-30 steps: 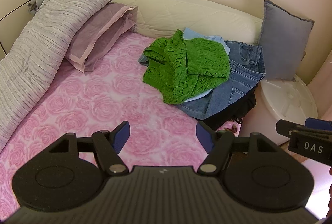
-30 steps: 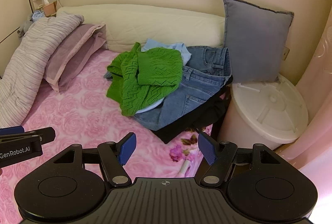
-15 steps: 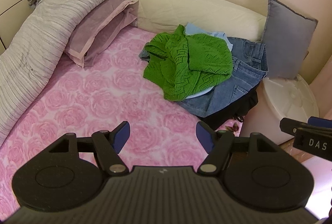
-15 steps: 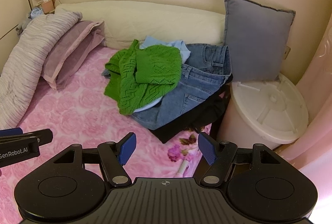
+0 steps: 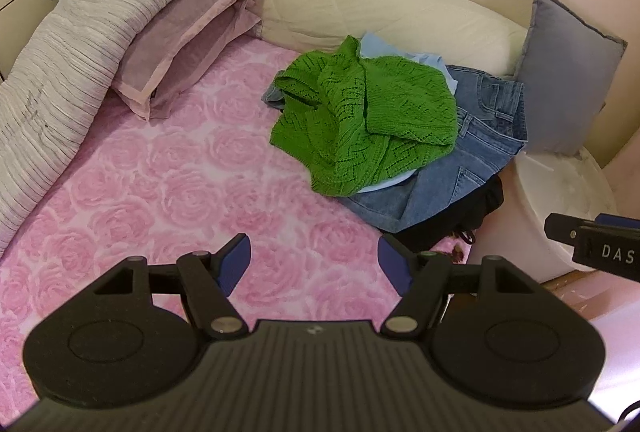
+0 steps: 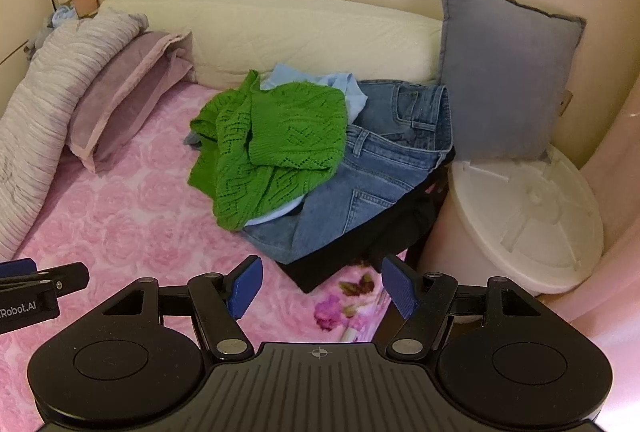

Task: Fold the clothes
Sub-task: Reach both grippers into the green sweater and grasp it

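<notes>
Pink rose-patterned bedding (image 5: 168, 167) covers the bed, with a cream headboard cushion (image 5: 360, 3) along its far edge. All clothes lie in one loose heap at the far right corner of the bed, next to a grey cushion (image 6: 504, 71). A green knitted sweater (image 5: 368, 119) sits crumpled on top, over a light blue garment (image 6: 344, 87), with jeans (image 6: 380, 171) below these and a black garment (image 6: 360, 252) at the bottom, hanging over the right edge of the bed.

Task status: judged not started. No garment is spread flat or folded, and the near part of the bed holds no finished stack.

Left gripper (image 5: 314, 264): jaws spread wide, nothing between them, above bare bedding and apart from the heap. Right gripper (image 6: 320, 286): jaws likewise spread and unloaded, just short of the black garment.

Limits of view: the light blue garment shows only at its edges, so its type cannot be told. How many items the heap contains is unclear. A white lidded bin (image 6: 528, 216) stands beside the bed; its contents are hidden.
</notes>
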`<state>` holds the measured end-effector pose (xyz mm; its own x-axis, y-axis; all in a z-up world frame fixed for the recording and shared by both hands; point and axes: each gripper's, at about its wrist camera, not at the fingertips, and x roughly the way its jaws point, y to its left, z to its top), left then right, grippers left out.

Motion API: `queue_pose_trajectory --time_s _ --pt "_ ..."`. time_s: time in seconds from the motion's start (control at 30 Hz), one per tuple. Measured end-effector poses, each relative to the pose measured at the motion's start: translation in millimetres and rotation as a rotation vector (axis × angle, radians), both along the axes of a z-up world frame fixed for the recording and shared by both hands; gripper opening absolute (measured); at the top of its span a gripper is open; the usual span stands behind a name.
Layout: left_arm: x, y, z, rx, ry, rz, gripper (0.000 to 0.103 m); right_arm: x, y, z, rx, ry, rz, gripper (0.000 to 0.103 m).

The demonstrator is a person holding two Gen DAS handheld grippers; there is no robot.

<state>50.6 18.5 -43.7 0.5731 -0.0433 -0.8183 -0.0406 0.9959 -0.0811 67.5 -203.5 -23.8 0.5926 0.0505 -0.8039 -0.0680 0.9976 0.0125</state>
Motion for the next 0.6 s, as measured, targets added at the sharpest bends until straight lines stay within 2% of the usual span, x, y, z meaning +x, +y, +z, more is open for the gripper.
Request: queue_pose_trajectory --time_s 0.23,0.6 --pt "32.6 -8.8 -14.4 -0.015 0.003 0.004 0.067 40.6 -3.8 -16.1 0.004 0.018 0.03 0.07" --pt "96.1 -25.8 -40.5 0.006 0.037 0.01 0.067 107.0 -17.9 -37.7 0.018 0.056 0.065 0.07"
